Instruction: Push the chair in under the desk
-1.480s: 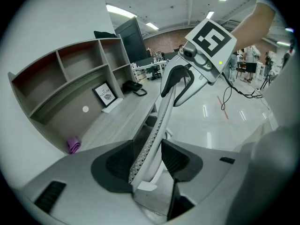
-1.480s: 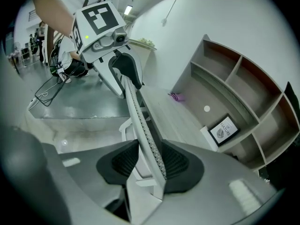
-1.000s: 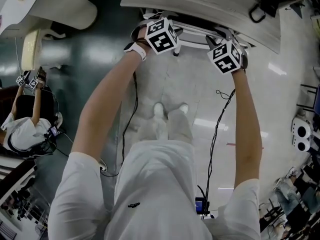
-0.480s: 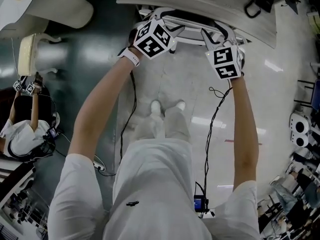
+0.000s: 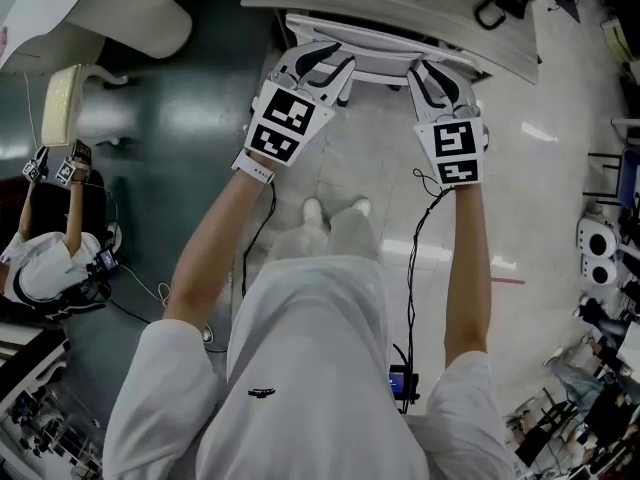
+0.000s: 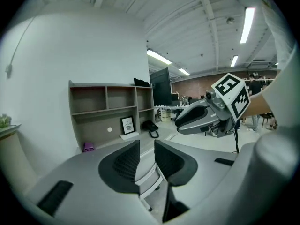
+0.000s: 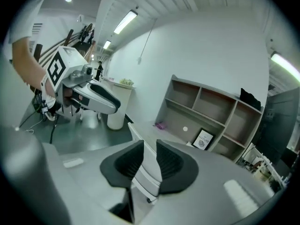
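The white chair [image 5: 385,60] stands tucked against the pale wooden desk [image 5: 400,3], with only the top of its back showing at the desk's edge. My left gripper [image 5: 320,63] and right gripper [image 5: 438,73] hover side by side just short of that back, apart from it. Both pairs of jaws have just been closing to a narrow gap with nothing between them. In the left gripper view the chair back [image 6: 147,184] shows beyond the left gripper [image 6: 146,146]. The right gripper view shows the same chair [image 7: 147,175] past the right gripper [image 7: 150,149].
A shelf unit [image 6: 108,109] with a picture frame [image 6: 126,124] and a black phone [image 6: 151,127] sits on the desk. A seated person [image 5: 40,263] is at the far left. Cables [image 5: 255,248] trail on the floor by my feet. Equipment [image 5: 600,258] crowds the right side.
Both grippers have come up and back from the chair's back toward me, and their jaws have narrowed. The left gripper has also rolled.
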Action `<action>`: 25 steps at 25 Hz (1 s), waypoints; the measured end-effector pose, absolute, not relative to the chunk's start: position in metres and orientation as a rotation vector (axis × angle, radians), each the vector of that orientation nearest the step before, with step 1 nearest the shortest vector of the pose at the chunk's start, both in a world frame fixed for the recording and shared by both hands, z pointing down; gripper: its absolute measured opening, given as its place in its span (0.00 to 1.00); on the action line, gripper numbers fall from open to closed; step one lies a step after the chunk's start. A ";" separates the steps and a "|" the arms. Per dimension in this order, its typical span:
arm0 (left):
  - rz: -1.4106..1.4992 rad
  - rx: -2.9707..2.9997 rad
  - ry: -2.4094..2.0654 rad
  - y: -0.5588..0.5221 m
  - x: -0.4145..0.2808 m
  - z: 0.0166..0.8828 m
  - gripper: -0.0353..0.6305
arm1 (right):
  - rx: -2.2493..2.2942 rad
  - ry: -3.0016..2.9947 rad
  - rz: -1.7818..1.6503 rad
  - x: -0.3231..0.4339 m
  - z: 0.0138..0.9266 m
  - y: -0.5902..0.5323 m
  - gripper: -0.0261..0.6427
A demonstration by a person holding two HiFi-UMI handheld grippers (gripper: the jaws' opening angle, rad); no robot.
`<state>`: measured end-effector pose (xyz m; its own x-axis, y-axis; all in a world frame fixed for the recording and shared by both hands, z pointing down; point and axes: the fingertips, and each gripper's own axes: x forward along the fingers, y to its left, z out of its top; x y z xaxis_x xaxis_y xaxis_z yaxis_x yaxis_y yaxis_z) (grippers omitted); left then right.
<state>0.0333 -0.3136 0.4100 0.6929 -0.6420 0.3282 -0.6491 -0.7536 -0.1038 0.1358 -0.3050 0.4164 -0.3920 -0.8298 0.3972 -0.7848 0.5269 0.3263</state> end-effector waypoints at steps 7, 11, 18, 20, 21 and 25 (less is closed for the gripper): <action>0.338 2.753 -1.218 -0.244 -0.006 0.382 0.10 | 1.452 -2.289 -0.093 0.134 0.377 -0.235 0.12; 0.276 2.716 -1.252 -0.208 -0.024 0.371 0.07 | 1.551 -2.291 -0.073 0.137 0.366 -0.196 0.07; 0.211 2.700 -1.283 -0.162 -0.045 0.345 0.06 | 1.657 -2.309 -0.048 0.134 0.349 -0.144 0.06; 0.195 2.704 -1.290 -0.152 -0.050 0.338 0.06 | 1.689 -2.325 -0.028 0.131 0.346 -0.130 0.06; 0.185 2.707 -1.290 -0.147 -0.052 0.335 0.06 | 1.703 -2.333 -0.018 0.129 0.345 -0.124 0.06; 0.155 2.720 -1.285 -0.128 -0.058 0.326 0.06 | 1.741 -2.340 -0.016 0.118 0.342 -0.097 0.06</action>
<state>-0.0583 -0.1284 0.3259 0.6325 -0.7604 0.1476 -0.7737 -0.6293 0.0733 0.1182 -0.0975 0.3425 -0.2711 -0.9470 0.1725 -0.9445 0.2963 0.1418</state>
